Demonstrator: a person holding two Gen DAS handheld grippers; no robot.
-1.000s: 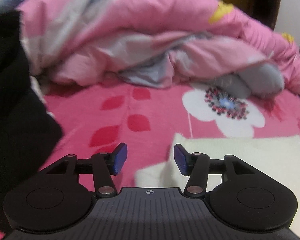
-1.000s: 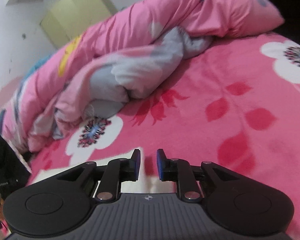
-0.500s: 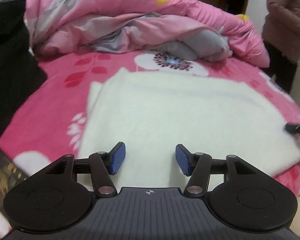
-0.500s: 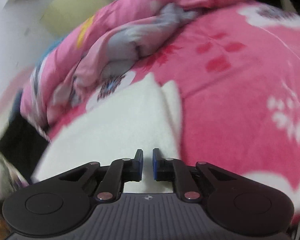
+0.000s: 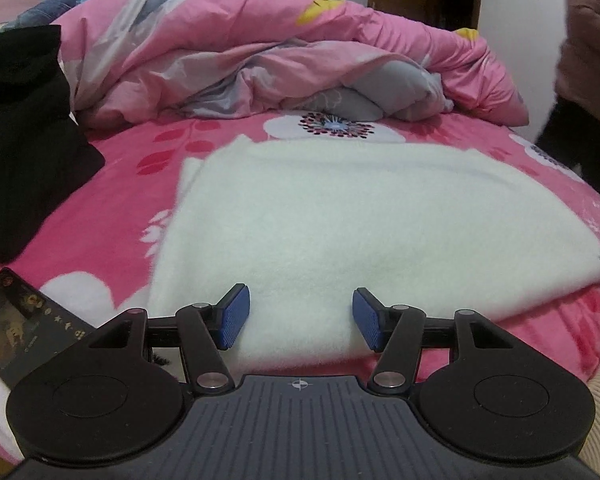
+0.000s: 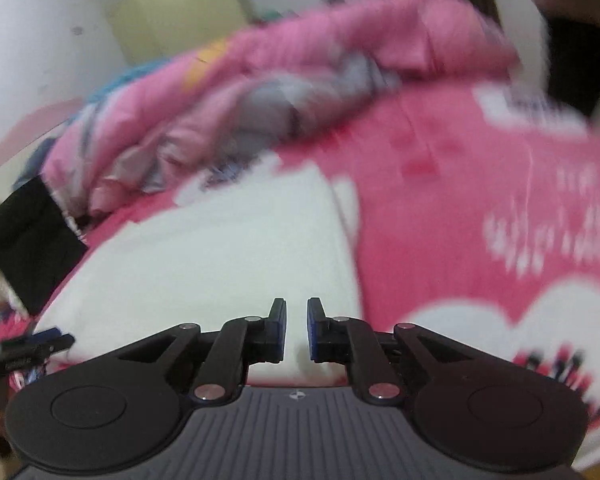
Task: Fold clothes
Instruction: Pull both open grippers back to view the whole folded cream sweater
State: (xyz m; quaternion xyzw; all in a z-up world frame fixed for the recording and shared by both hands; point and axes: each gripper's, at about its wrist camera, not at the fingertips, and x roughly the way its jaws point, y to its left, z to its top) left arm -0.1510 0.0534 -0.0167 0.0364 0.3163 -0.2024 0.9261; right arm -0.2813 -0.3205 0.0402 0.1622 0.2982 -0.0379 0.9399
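Observation:
A white fluffy garment [image 5: 360, 216] lies folded flat on the pink flowered bed sheet [image 5: 112, 224]. My left gripper [image 5: 300, 318] hovers over its near edge. The blue pads [image 5: 234, 316] stand well apart and grip nothing. In the blurred right wrist view the same garment [image 6: 204, 256] spreads to the left. My right gripper [image 6: 296, 330] sits at its near right corner, jaws drawn in to a narrow gap. White cloth shows behind the gap, and no fold is pinched. A dark tip [image 6: 32, 344] at the left edge looks like the other gripper.
A crumpled pink and grey quilt [image 5: 260, 60] is heaped at the back of the bed. A black garment [image 5: 24, 140] lies at the left, a dark phone-like slab [image 5: 16, 320] at the near left. A person in a brown jacket [image 5: 588, 60] stands at the right.
Both grippers have drawn back from the quilt side towards the near edge, so the white garment now fills both views. The right jaws have narrowed; the left jaws stay apart.

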